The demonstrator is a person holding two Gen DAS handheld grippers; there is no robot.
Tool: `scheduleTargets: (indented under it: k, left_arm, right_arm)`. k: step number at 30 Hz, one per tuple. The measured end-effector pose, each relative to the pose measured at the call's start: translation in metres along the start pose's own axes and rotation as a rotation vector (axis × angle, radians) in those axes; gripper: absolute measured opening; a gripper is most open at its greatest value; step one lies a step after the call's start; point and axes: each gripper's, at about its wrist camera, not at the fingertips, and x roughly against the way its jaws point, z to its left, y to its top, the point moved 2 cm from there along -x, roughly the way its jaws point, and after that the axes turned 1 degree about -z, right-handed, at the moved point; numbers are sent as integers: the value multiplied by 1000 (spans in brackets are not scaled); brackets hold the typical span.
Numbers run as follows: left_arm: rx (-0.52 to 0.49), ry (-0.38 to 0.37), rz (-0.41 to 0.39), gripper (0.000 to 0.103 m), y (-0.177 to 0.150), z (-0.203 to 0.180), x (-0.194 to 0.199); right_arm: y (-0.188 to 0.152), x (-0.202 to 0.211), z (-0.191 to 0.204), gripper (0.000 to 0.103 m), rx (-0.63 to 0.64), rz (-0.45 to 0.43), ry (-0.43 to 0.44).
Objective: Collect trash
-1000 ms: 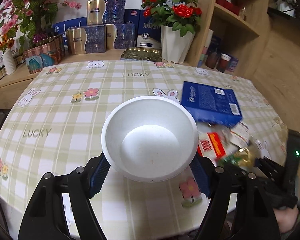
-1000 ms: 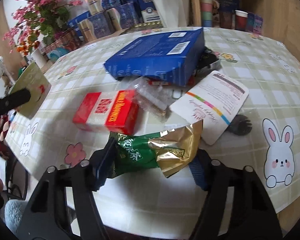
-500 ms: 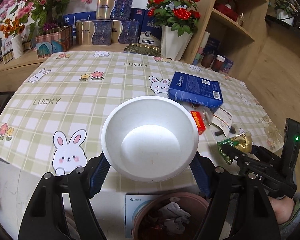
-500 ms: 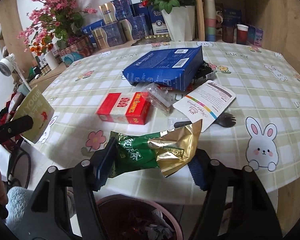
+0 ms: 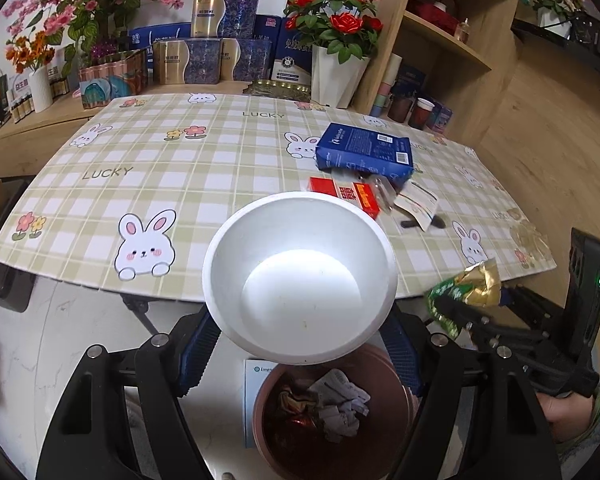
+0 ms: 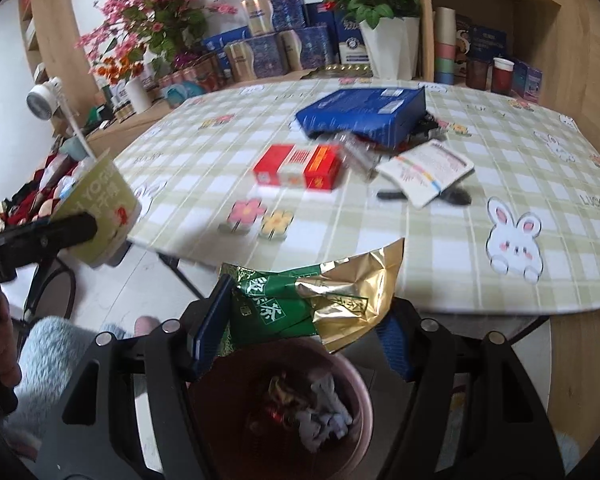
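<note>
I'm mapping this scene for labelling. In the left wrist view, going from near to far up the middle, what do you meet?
Trash bin → white bowl held in the left gripper → red box → blue box → white vase of red roses.

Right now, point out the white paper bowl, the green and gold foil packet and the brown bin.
White paper bowl (image 5: pixel 300 280): left wrist view, inner bottom.
Green and gold foil packet (image 6: pixel 300 308): right wrist view, green middle.
Brown bin (image 5: pixel 260 408): left wrist view, left rim.
</note>
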Motion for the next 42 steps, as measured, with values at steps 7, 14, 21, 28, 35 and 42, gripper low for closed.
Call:
scheduleTargets:
  k: [7, 14, 21, 28, 35, 42]
  left_arm:
    - [-10, -3, -6, 73, -18, -8, 18]
    - [-15, -11, -22, 73, -28, -13, 32]
    - [-14, -6, -28, 73, -33, -15, 38]
    - [-17, -8, -6, 73, -45, -20, 37]
    - [-24, -20, 32, 73, -56, -26, 30]
    - [-65, -39, 87, 73, -65, -41, 17]
  right_arm:
    - [-40, -4, 15, 67, -9, 118, 50]
    - [-64, -14, 19, 69, -47, 227, 70]
    - [-57, 1, 19, 89, -43, 164, 45]
    - [-47, 27, 1, 97, -79, 41, -91]
    - [-47, 43, -25, 97, -161, -36, -187]
    - [-47, 46, -34, 97, -197, -61, -218]
